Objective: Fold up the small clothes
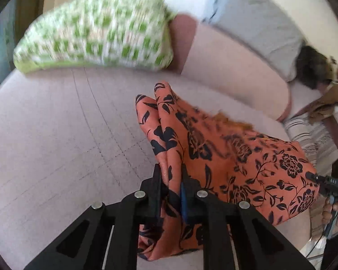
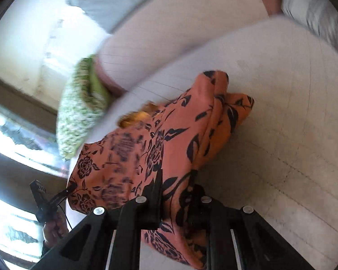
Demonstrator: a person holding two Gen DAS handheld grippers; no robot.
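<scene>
Orange floral garment [image 1: 247,157], black flower and leaf print, hangs stretched btwn the two grippers above a pale pink quilted sofa seat [image 1: 56,135]. It is lifted, w/ loose folds drooping below each grip; whether any part touches the seat cannot be told. A bunched corner sticks up past each pair of fingers.

Left gripper [image 1: 171,180]: jaws closed tight on one bunched edge of the garment, cloth pinched btwn the black fingers [image 1: 157,180], a blue pad visible on the inner face of the right-hand finger. Fabric spills out below the jaws too.

Right gripper [image 2: 176,177]: also clamped on the garment [image 2: 146,153], gathered cloth squeezed btwn its fingers [image 2: 158,180], more cloth trailing down under them. In the left wrist view the right gripper shows at the far right edge, nose at the garment's far corner, w/ the person's hand [image 1: 333,216] under it. In the right wrist view the left gripper shows at lower left, likewise at the cloth's corner.

Around: green-and-white checked cushion [image 1: 97,31] rests on the seat against the sofa back, well apart from the garment, blurred. Light grey pillow [image 1: 254,22] lies on top of the backrest. Striped cloth [image 1: 308,135] and a brown garment [image 1: 326,103] lie at the seat's far right end. Right wrist view is blurred; bright window area at left.
</scene>
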